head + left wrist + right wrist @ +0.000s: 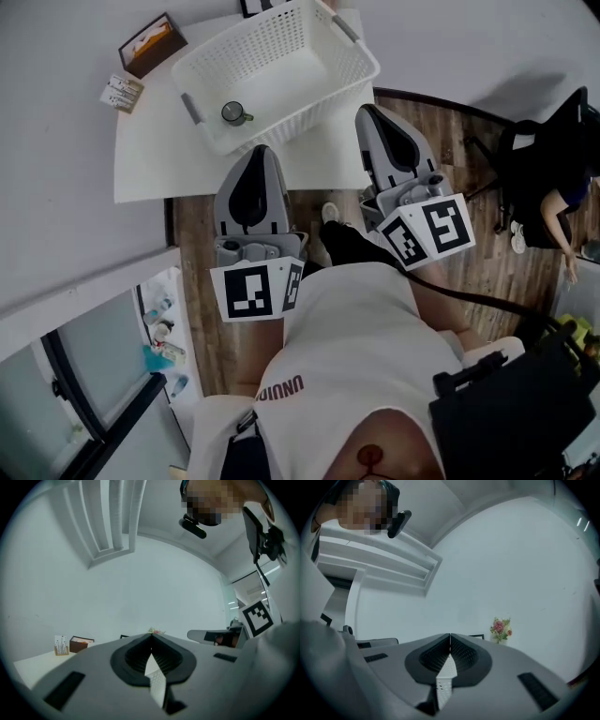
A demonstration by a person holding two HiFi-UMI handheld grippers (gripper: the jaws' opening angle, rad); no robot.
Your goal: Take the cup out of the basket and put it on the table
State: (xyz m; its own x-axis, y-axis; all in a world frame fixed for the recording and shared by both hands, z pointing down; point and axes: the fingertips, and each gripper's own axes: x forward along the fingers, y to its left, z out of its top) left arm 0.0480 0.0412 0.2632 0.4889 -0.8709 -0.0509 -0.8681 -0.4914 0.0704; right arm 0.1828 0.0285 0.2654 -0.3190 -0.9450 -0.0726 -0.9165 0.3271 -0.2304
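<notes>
White table (150, 150) carries one basket (349, 86) with one cup (234, 113) inside.

One table (150, 159), one basket (349, 77), one cup (233, 113). Two grippers: the left gripper (262, 152) and the right gripper (367, 112), each with one marker cube. One brown box (152, 43), one small white pack (122, 92), and one bunch of flowers (500, 629).

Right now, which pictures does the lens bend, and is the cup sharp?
Both gripper views: strongly bent, dark corners; the left gripper and right gripper are shut and sharp. Head view: even light; the cup in the basket is small but sharp.
</notes>
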